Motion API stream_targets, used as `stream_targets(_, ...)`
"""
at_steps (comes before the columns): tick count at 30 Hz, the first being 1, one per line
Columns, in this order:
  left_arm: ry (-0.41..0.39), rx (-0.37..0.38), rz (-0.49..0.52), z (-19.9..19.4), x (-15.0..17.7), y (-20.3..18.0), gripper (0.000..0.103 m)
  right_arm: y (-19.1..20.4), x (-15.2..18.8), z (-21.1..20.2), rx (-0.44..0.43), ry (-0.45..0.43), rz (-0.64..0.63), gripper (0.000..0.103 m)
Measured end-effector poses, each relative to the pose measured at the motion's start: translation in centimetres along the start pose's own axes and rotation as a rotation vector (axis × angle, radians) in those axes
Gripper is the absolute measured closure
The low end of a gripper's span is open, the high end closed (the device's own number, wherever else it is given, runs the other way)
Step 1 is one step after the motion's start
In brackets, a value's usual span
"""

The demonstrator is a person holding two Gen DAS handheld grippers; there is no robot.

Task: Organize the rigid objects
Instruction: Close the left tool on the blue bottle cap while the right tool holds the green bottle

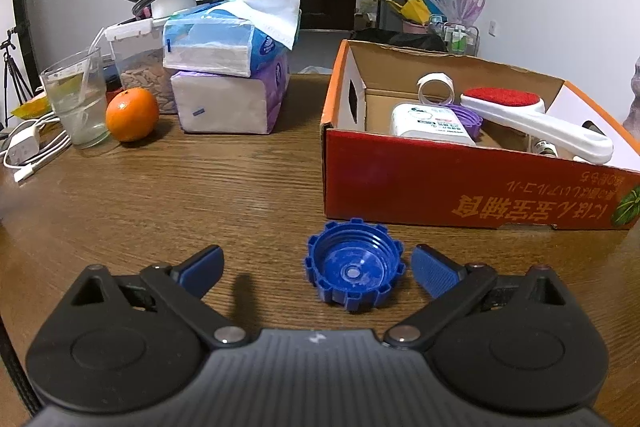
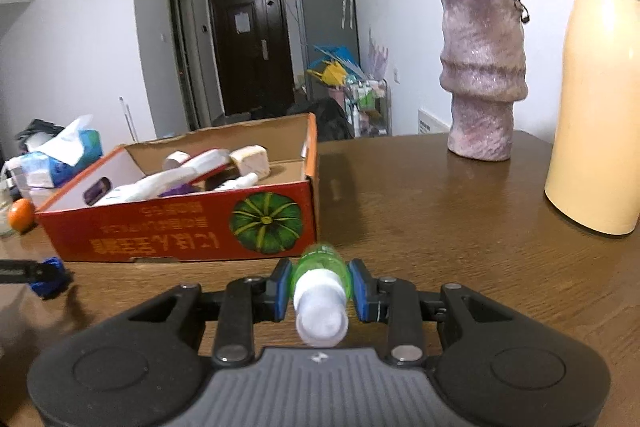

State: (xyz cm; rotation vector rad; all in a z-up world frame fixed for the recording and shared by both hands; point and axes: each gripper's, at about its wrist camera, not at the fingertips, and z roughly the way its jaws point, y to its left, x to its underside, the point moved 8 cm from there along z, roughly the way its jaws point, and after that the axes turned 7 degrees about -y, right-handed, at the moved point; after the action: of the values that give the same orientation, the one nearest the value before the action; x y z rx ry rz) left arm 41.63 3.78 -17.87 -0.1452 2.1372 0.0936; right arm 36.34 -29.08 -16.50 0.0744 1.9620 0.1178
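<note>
A blue ridged bottle cap (image 1: 354, 265) lies open side up on the wooden table, between my left gripper's (image 1: 316, 267) wide-open fingers, nearer the right pad. A red cardboard box (image 1: 460, 183) stands just behind it, holding a white lint brush (image 1: 532, 119), a white bottle and a tape roll. My right gripper (image 2: 320, 287) is shut on a small green bottle with a white cap (image 2: 322, 291), low over the table in front of the box (image 2: 192, 227). The blue cap (image 2: 50, 277) and my left gripper's tip show at the far left.
An orange (image 1: 132, 113), a glass with a straw (image 1: 78, 99), stacked tissue packs (image 1: 228, 75) and a charger cable (image 1: 28, 151) sit at the back left. A pink vase with flowers (image 2: 482, 75) and a cream thermos (image 2: 600, 91) stand at the right.
</note>
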Motion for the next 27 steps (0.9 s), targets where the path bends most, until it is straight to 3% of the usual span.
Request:
stream_targets(5, 0.02, 0.034, 0.009, 0.3, 0.2, -0.5, 0.03, 0.8, 0.0, -1.8, -0.014, -0.034, -0.006, 0.073)
stream_targets(7, 0.033, 0.048, 0.012, 0.4, 0.4, -0.7, 0.049, 1.0, 0.1, -2.2, -0.018, -0.038, -0.003, 0.073)
stream_targets(27, -0.066, 0.053, 0.025, -2.8, -0.7, -1.3, 0.049, 2.9, -0.8, -5.5, -0.057, -0.106, 0.033, 0.073)
